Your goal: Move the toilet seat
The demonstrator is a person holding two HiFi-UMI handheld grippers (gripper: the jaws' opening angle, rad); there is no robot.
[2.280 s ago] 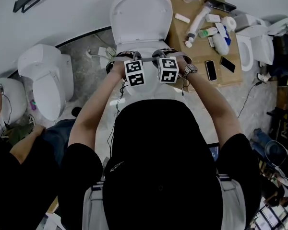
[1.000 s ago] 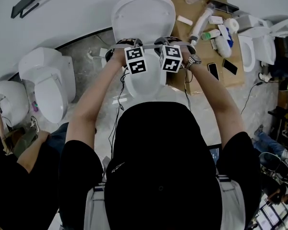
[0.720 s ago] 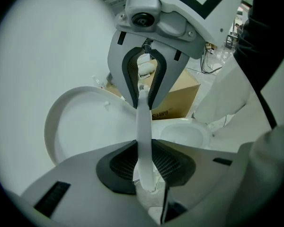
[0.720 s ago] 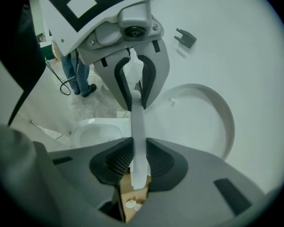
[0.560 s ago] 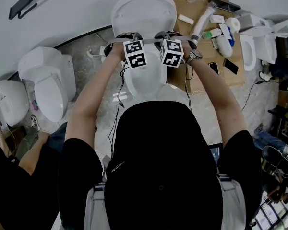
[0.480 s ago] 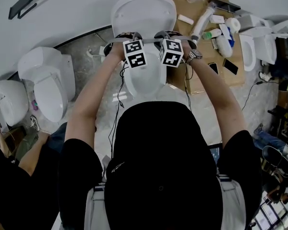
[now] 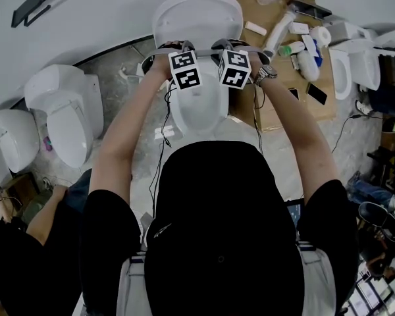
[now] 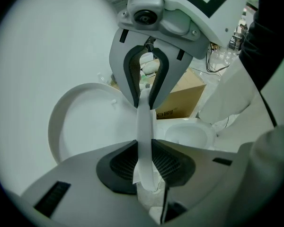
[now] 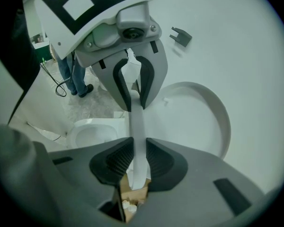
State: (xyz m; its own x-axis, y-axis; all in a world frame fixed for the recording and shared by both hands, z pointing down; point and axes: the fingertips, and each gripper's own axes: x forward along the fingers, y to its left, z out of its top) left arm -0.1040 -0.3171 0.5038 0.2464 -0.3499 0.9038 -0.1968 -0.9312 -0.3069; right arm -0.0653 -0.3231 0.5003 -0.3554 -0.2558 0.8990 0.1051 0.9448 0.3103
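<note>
Head view: person over white ceramic toilet bowl (image 7: 196, 107), white oval lid (image 7: 197, 15) up against wall. Left gripper (image 8: 143, 156) and right gripper (image 9: 135, 159) each pinch thin white plastic toilet seat (image 8: 143, 119) edge-on, raised above bowl. Lift seemingly mid-way; next needs steady paired swing toward lid.

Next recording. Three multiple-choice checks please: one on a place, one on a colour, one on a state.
1. In the head view, the cardboard box stands where from the toilet? A left; B right; C on it.
2. The toilet seat is: A black; B white; C brown.
3. The left gripper and right gripper have their jaws: A open; B shut on nothing; C shut on the toilet seat.
Key: B, the box lies at the toilet's right; B, the seat's edge shows white; C, both gripper views show that edge clamped.
</note>
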